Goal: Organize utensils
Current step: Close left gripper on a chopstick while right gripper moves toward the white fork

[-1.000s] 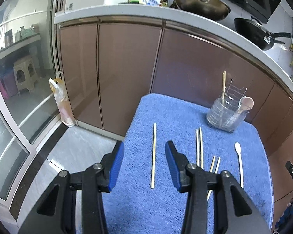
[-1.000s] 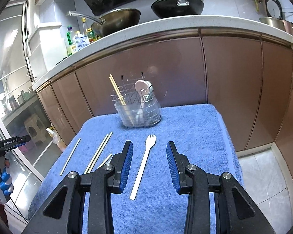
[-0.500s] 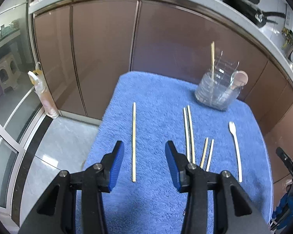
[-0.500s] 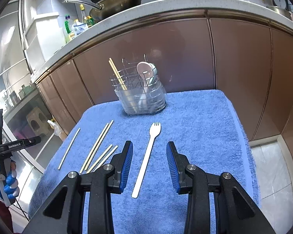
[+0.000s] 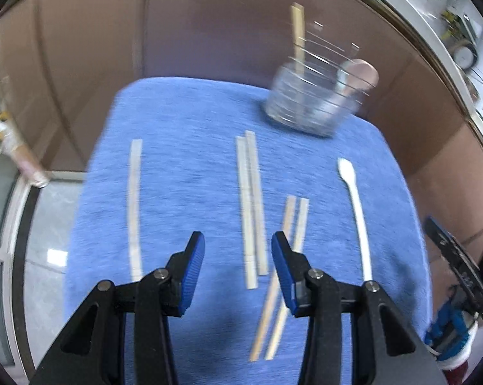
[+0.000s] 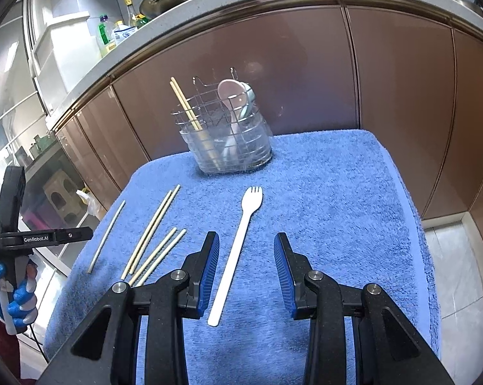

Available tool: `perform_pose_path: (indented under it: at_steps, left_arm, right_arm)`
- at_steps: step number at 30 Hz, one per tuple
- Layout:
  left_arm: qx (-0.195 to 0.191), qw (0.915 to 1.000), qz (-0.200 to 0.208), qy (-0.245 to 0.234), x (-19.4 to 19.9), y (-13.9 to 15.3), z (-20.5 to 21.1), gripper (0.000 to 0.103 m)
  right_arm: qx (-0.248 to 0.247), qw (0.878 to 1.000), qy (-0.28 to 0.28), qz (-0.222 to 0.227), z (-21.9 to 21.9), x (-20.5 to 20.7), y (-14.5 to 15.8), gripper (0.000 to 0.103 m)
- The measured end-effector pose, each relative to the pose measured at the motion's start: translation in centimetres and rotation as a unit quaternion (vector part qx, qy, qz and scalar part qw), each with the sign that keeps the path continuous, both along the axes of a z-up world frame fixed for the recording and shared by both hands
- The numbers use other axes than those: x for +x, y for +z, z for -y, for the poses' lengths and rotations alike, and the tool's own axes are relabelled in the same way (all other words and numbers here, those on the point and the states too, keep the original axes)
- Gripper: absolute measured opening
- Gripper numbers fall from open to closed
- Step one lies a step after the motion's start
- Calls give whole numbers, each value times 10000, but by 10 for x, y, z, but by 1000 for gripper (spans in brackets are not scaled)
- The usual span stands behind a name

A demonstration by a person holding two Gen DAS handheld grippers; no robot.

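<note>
A: What is lying on the blue terry towel (image 6: pixel 331 199)?

B: A smooth white plastic fork (image 6: pixel 238 243) is lying flat, tines pointing toward the wire utensil caddy (image 6: pixel 225 141). To its left, a pair of long pale chopsticks (image 6: pixel 151 227) is lying side by side, a shorter tan pair (image 6: pixel 159 255) is resting just beside them, and a single pale chopstick (image 6: pixel 107 235) is sitting apart near the towel's left edge.

A: And the caddy?

B: It is standing upright at the far edge of the towel, a thin metal grid over a clear ribbed plastic cup. Two wooden chopsticks (image 6: pixel 185 104) are leaning in its left part, and a pink rounded spoon (image 6: pixel 230 96) is standing in it further right.

A: How is the right gripper (image 6: pixel 246 269) sitting?

B: It is hovering low over the towel with its ridged blue pads spread wide, and the fork's handle is lying between them, untouched.

A: The left gripper (image 5: pixel 238 272)?

B: Its picture is blurring. It is angling down with jaws wide apart and gripping nothing, the near ends of the long pair showing between its pads.
</note>
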State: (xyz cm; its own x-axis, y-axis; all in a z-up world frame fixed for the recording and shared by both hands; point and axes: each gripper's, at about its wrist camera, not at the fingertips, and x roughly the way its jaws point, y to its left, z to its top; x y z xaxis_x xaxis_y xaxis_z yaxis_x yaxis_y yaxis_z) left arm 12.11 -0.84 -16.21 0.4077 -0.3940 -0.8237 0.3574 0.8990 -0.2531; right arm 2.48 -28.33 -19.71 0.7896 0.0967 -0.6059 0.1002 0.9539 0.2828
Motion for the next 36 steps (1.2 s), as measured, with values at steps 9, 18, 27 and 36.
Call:
perform_pose_path:
  at_steps: [9, 18, 27, 36]
  left_arm:
    - [199, 9944, -376, -970, 20, -16, 67, 37]
    - [462, 9905, -719, -1074, 43, -33, 88, 33]
    - [690, 9864, -995, -1113, 61, -48, 102, 24]
    - [1031, 9800, -1122, -1278, 65, -62, 115, 14]
  right_arm:
    - [53, 9993, 104, -342, 13, 8, -15, 36]
    - [118, 9985, 185, -509, 19, 18, -28, 36]
    - [118, 9978, 203, -622, 21, 22, -34, 36]
    - [56, 9972, 247, -703, 20, 27, -36, 36]
